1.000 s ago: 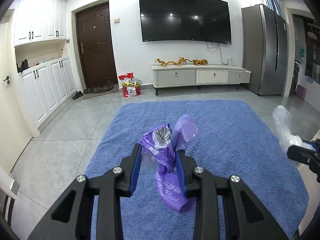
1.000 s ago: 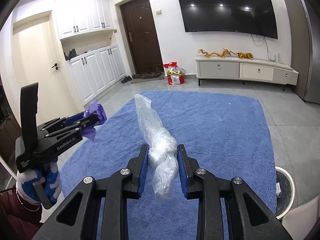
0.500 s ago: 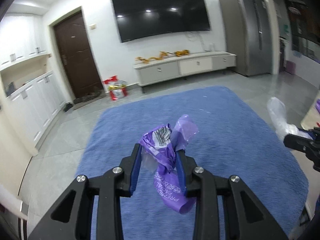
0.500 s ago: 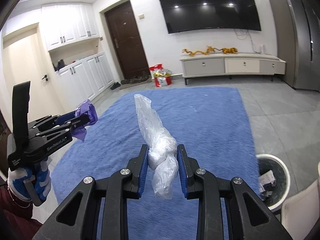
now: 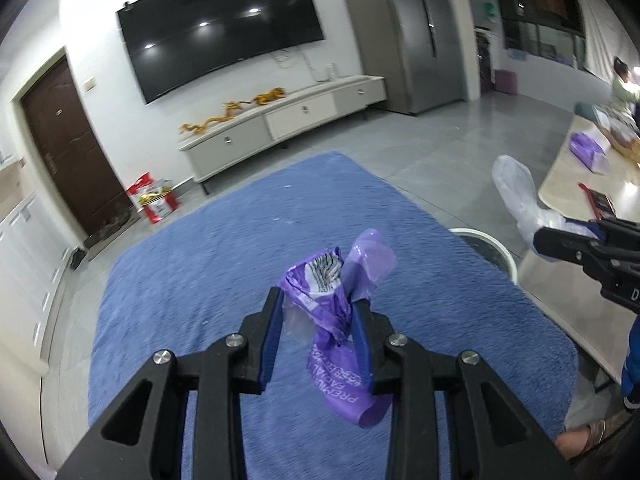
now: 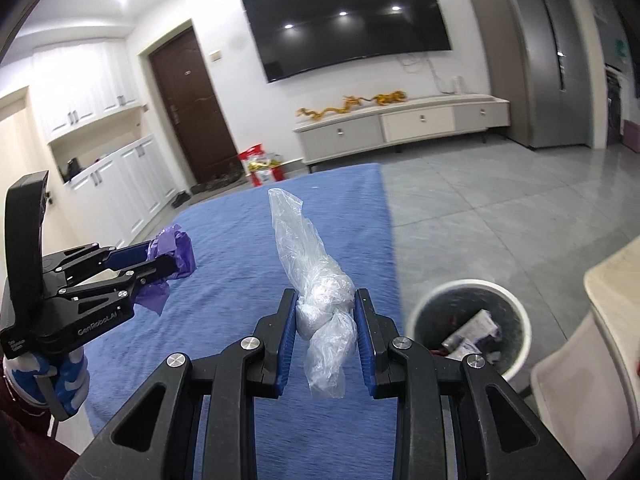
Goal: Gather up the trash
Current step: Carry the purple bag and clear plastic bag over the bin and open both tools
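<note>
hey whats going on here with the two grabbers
A person is collecting trash with a gripper in each hand. The left gripper is shut on a crumpled purple wrapper, the right gripper on a clear plastic bag. Both are held above the blue rug, near a white bin holding some trash.

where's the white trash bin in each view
Left wrist: the white trash bin shows right of centre, only its rim, past the blue rug's right edge.
Right wrist: lower right, seen from above with trash inside, right of the jaws.
Shared landmark: the wall TV.
</note>
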